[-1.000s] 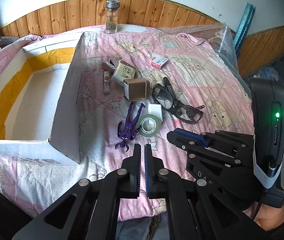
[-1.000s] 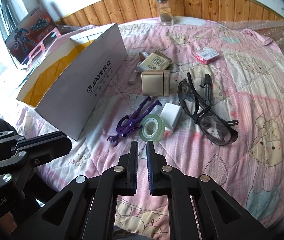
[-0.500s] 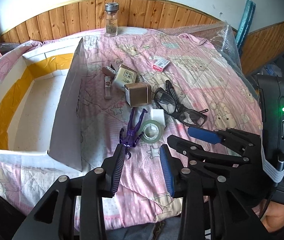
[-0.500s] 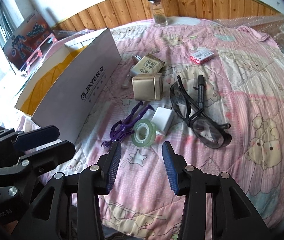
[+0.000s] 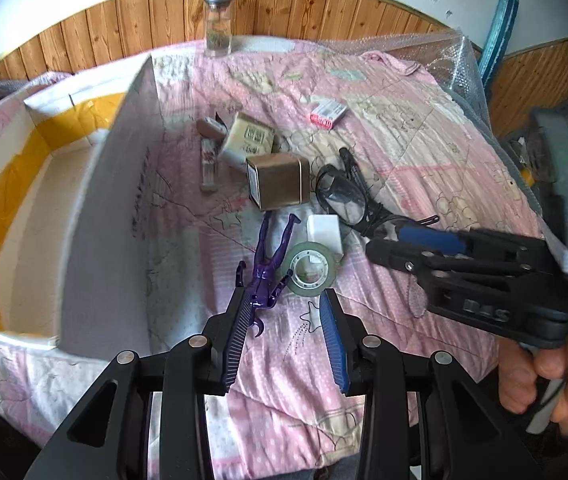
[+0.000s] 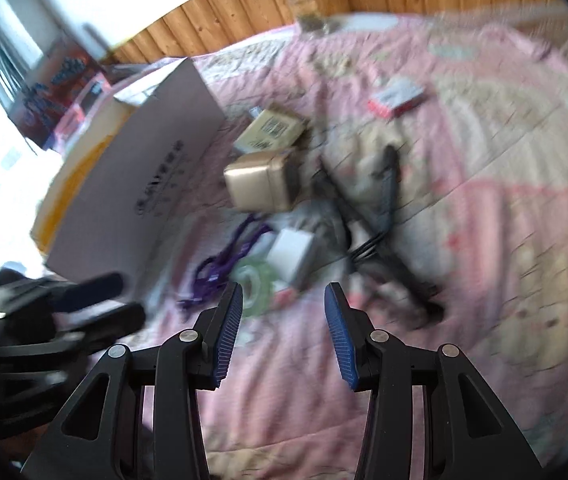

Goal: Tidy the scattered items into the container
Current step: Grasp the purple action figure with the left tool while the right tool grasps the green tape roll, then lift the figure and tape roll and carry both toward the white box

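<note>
just above the wide-spread left gripper (image 5: 286, 302) the purple figure (image 5: 269, 268) is seen, long axis running up-frame; the right gripper (image 6: 283, 295) is likewise spread and empty.

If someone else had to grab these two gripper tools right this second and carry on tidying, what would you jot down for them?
Left gripper: open, empty, low over the quilt, its fingers just short of the purple figure.
Right gripper: open, empty, pointed at the white block; its view is blurred.
White box stands open on the left; nothing shows inside it.
On the quilt: purple figure, tape roll, white block, gold tin, beige packet, glasses, red-and-white pack.
Done: nothing boxed yet.
Left: pick up every item, probably the figure or the tape first.
</note>
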`<state>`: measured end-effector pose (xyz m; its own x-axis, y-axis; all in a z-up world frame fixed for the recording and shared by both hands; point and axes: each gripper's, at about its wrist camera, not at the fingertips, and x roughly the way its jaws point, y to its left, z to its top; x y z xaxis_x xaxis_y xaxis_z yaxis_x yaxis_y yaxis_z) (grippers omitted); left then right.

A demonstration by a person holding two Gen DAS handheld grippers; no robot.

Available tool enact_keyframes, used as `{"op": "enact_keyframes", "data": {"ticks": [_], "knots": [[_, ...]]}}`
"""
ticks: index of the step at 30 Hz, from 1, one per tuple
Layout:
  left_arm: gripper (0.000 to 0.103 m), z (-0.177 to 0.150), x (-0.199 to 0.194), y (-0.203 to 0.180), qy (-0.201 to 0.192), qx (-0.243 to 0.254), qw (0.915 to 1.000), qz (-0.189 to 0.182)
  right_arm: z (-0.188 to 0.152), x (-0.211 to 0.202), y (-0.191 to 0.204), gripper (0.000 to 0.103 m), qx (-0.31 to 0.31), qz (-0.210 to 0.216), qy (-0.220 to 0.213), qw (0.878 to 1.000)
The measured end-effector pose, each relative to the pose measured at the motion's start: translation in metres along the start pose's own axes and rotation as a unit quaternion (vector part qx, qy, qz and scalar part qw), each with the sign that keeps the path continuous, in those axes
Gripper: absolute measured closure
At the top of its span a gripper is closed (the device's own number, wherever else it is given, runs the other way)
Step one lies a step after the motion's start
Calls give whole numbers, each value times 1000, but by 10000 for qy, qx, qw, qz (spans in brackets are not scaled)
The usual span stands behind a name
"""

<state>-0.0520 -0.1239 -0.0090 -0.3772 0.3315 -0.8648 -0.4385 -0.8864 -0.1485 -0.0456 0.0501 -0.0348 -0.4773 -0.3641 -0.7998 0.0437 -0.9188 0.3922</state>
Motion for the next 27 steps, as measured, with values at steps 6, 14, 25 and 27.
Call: {"op": "enact_keyframes", "data": {"ticks": [6,14,25,27], "knots": [[66,2,30,6,163,-71,9998,-88,-2,25,1,57,96,502,334,9981],[68,7,60,26,337,-297,9990,-91,6,72,-15,57,635,821,740,9918],[55,3,69,23,415,-61,9986,-307,15,62,-26,91,706,611,723,9930],[51,1,77,19,419,37,9990,-173,15,56,-35,91,843,579,684,9924]]}}
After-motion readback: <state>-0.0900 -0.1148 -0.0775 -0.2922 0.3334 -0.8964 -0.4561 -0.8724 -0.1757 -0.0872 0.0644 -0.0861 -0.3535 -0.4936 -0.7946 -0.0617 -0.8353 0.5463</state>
